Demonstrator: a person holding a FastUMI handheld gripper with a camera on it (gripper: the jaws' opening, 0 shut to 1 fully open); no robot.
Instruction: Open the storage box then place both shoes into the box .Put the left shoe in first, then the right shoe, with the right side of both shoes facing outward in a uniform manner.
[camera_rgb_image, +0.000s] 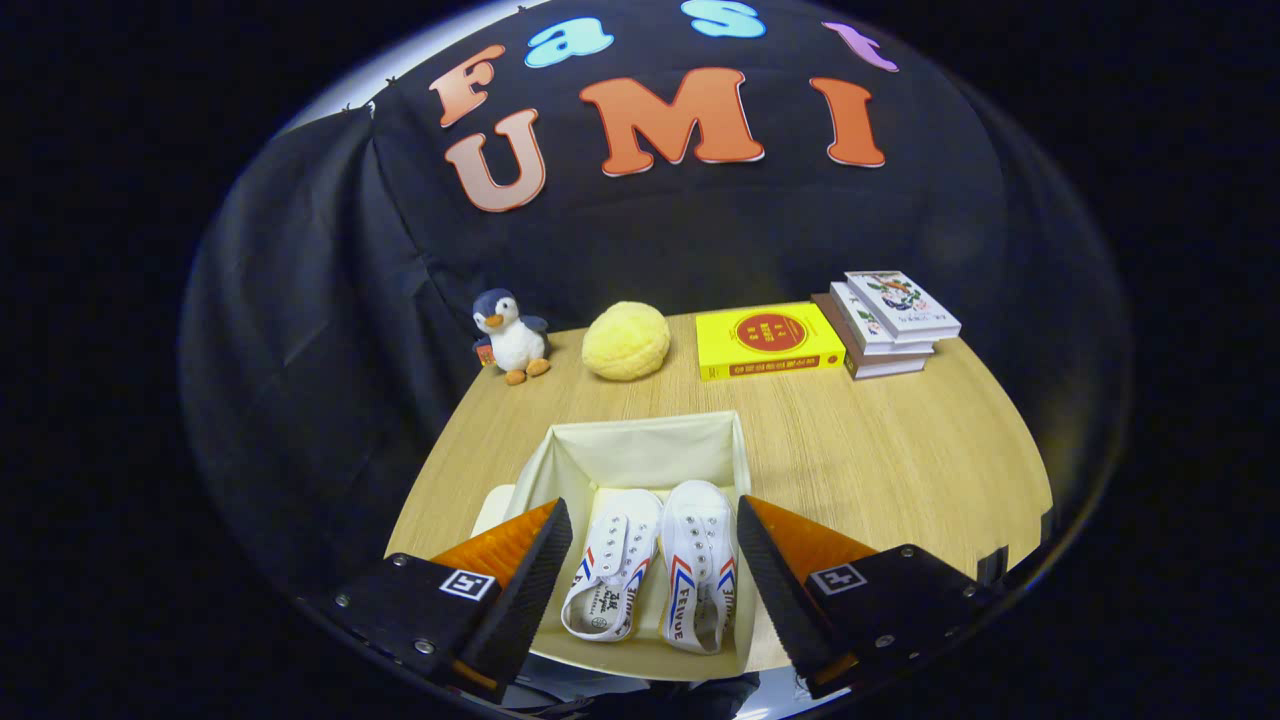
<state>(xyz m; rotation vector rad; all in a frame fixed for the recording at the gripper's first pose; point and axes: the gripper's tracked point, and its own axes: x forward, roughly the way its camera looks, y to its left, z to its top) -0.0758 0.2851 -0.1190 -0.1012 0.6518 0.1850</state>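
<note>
Wood table (880, 470): box (640, 455), penguin (512, 335), books (895, 320), maybe sponge (626, 341).

A: Even, bright overhead light; the table (880, 450) looks warm, with only soft shadows behind the plush penguin (511, 336).

B: Focus is sharp. Fisheye bends the table's far edge, and the corners dim.

Staged recording booth: black cloth wall (330, 300) behind a wooden desk (900, 450), with plush penguin (512, 335) and stacked books (890, 322) along the far edge.
</note>
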